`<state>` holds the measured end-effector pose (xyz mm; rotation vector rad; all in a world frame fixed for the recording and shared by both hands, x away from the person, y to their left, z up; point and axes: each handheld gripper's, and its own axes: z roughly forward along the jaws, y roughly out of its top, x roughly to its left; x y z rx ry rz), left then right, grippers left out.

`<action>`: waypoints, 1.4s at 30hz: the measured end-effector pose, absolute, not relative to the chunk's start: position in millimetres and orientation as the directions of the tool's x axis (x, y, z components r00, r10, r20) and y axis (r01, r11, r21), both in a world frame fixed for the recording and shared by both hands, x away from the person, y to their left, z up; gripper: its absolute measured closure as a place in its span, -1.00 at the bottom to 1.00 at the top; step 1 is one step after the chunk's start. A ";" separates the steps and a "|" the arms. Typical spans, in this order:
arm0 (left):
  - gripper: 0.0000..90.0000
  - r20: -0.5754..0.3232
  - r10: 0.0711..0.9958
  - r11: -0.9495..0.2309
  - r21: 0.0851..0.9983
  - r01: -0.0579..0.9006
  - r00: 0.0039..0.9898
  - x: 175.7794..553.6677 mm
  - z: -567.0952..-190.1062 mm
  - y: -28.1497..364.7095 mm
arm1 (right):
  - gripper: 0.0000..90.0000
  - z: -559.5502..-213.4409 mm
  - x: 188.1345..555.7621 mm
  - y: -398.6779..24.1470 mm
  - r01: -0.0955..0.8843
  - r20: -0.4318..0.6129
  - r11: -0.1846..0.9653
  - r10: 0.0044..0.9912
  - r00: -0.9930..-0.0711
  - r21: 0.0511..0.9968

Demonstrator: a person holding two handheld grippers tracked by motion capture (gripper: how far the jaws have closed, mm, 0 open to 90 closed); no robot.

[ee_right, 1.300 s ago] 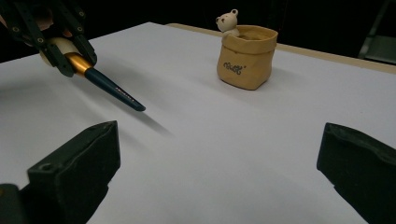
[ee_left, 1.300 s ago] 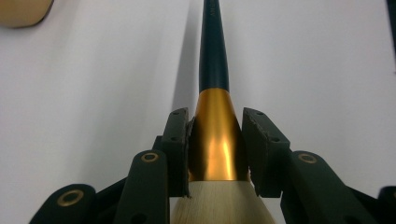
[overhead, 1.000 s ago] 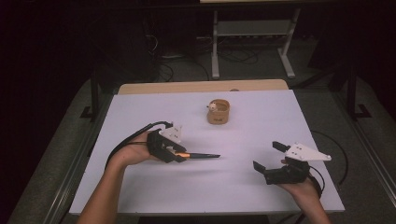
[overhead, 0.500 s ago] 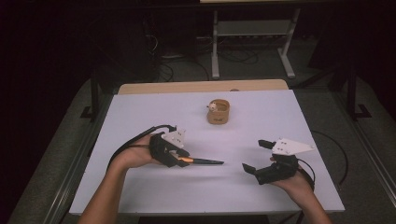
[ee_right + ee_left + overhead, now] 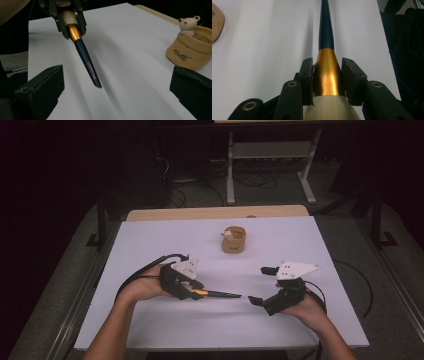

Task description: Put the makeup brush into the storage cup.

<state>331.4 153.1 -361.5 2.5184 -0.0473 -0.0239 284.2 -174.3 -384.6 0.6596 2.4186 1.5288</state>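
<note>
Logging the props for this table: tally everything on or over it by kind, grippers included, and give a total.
Makeup brush: 1, clamped in the left gripper at its gold collar
Tan fabric pouch with a bear figure: 1
Handheld grippers: 2, the left one and the right gripper, open
Total: 4

High view looks down; both gripper views closely share the brush (image 5: 85, 60).

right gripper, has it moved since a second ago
Yes. In the high view the right gripper has shifted left, toward the brush held by the left gripper, judged against the pouch, which has stayed put.
</note>
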 end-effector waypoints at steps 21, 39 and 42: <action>0.41 -0.008 -0.066 -0.817 0.575 -0.049 0.998 327.9 -360.4 147.5 | -1.00 -382.9 306.5 -125.8 0.201 0.066 0.508 0.272 -0.960 0.837; 0.41 0.004 -0.087 -0.817 0.572 -0.074 0.996 326.5 -360.1 142.9 | -0.79 -392.1 314.5 -80.2 0.153 0.086 0.621 0.136 -0.987 0.769; 0.41 0.006 -0.089 -0.818 0.570 -0.076 0.996 326.5 -360.1 142.7 | -0.70 -395.7 316.2 -73.6 0.140 0.086 0.643 0.114 -0.990 0.753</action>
